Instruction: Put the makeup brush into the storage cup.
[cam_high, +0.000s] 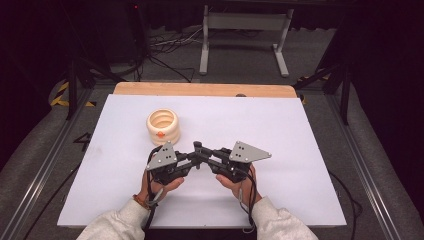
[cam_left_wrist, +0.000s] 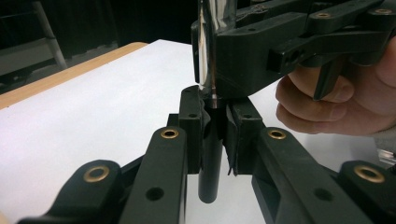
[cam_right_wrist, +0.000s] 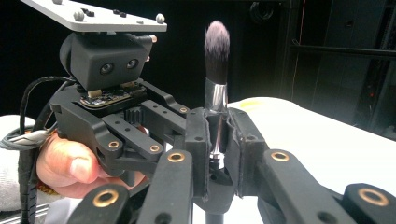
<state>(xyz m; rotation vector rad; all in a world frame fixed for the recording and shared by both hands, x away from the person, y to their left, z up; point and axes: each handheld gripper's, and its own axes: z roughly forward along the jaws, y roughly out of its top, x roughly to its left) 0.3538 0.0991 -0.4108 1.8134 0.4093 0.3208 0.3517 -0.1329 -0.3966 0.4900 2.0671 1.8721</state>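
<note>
White table surface, clean, with a bare wooden strip along its far edge. Grey carpeted floor beyond, loose black cables trailing across it. Grey metal desk frame stands behind. Aluminium rails flank both sides. Yellow-black hazard tape at left. Surroundings dark, curtained black.
</note>
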